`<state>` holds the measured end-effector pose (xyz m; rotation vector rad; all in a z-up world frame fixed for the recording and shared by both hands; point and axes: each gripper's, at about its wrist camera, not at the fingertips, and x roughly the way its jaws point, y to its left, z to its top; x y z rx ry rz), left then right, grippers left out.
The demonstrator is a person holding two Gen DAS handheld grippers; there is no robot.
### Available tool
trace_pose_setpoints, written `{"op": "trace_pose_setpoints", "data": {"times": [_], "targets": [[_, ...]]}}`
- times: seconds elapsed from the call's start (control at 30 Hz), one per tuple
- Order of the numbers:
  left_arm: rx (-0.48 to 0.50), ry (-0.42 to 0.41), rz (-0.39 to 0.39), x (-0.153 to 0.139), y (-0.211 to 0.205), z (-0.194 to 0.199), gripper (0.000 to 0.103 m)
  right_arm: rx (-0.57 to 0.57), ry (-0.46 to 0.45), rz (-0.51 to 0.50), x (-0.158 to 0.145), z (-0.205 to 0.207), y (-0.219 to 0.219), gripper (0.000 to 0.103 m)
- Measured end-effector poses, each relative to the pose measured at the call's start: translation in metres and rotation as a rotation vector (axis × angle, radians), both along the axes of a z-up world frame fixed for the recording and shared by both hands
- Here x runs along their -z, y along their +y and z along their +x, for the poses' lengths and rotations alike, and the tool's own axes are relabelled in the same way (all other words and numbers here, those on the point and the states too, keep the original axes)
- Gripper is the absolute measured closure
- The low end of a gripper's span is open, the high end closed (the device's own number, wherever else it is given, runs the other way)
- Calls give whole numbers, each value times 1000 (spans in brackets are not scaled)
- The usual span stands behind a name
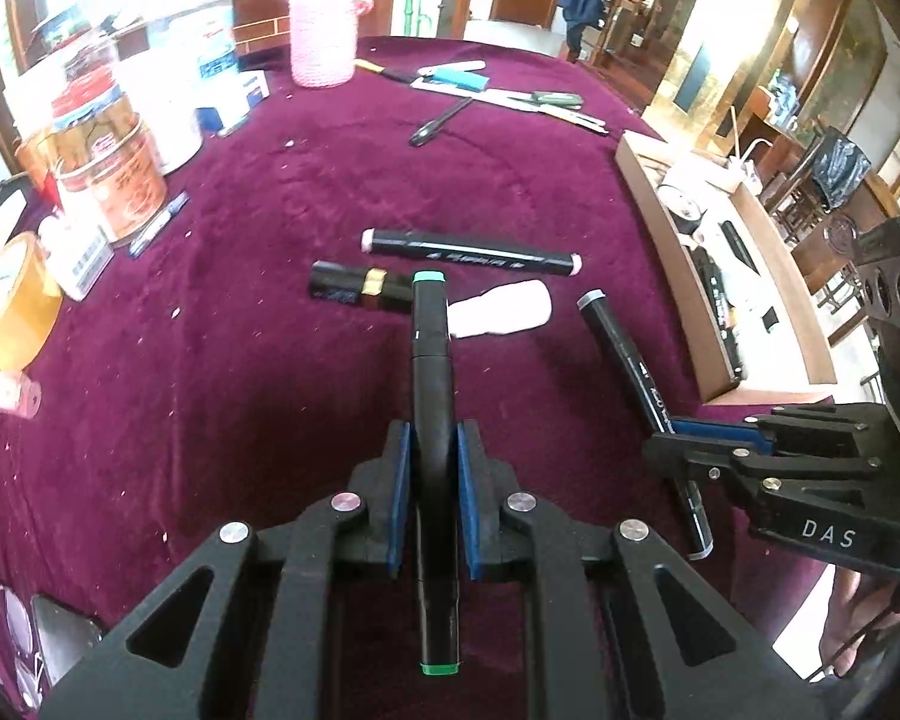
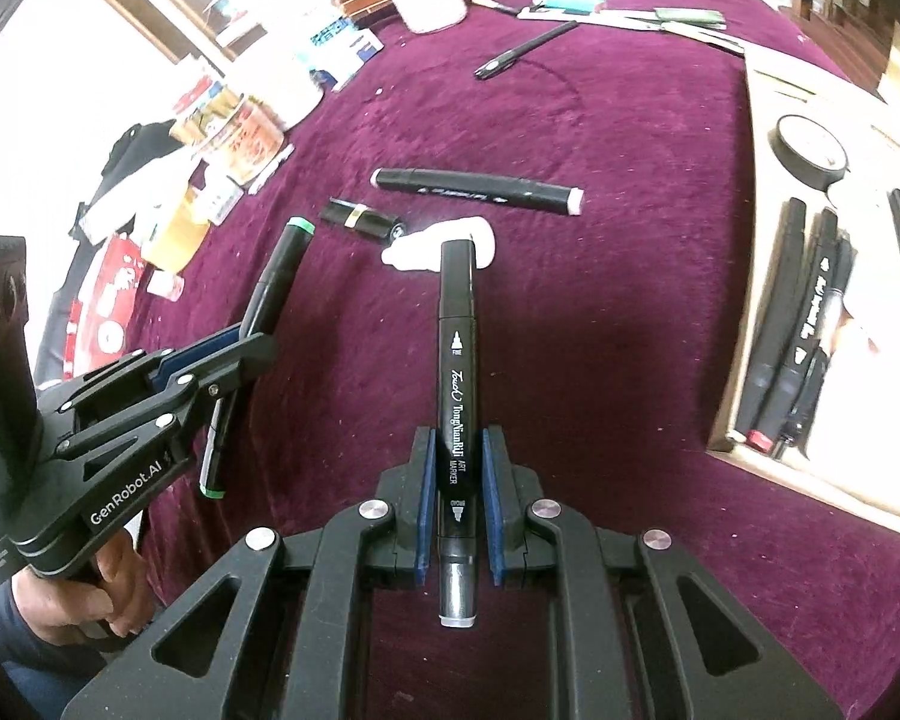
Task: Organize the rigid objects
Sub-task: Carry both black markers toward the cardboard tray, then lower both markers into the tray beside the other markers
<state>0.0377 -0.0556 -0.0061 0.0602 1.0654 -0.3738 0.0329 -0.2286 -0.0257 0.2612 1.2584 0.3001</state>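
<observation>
Gripping one marker apiece, the right gripper [image 2: 456,504] is clamping the grey-capped marker [image 2: 456,396] lengthwise between its pads, the left gripper [image 1: 432,498] the green-capped marker [image 1: 431,420] — the wooden tray [image 2: 744,276] is lying rightward, nearer the right hand.

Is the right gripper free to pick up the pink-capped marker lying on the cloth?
Probably not yet. The right gripper is already shut on a grey-capped marker. Nothing lies over the pink-capped marker, so the path looks clear once the held marker goes into the tray.
</observation>
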Motion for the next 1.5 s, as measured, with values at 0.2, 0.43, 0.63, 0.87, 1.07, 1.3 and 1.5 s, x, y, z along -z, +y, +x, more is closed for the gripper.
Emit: {"op": "trace_pose_setpoints", "data": {"times": [0.2,0.43,0.63,0.87,1.07,1.3,1.5], "targets": [[28,-9,-8,-8,-16,5,91,39,-11,16,-5,-1,-15,90],[86,-25,-18,-22,-45,10,91,95,-28,35,-13,-4,-37,90],[147,-34,-25,-30,-76,11,91,152,-43,55,-20,-5,-63,90],[211,-34,-21,-34,-112,12,91,239,-68,79,-28,-8,-102,90],[266,-19,-37,-36,-149,15,91,325,-82,87,-33,-13,-142,90],[312,-2,-37,-31,-193,23,90,419,-89,67,-36,-20,-188,90],[312,41,-55,-17,-214,37,89,483,-72,61,-27,-18,-216,90]]}}
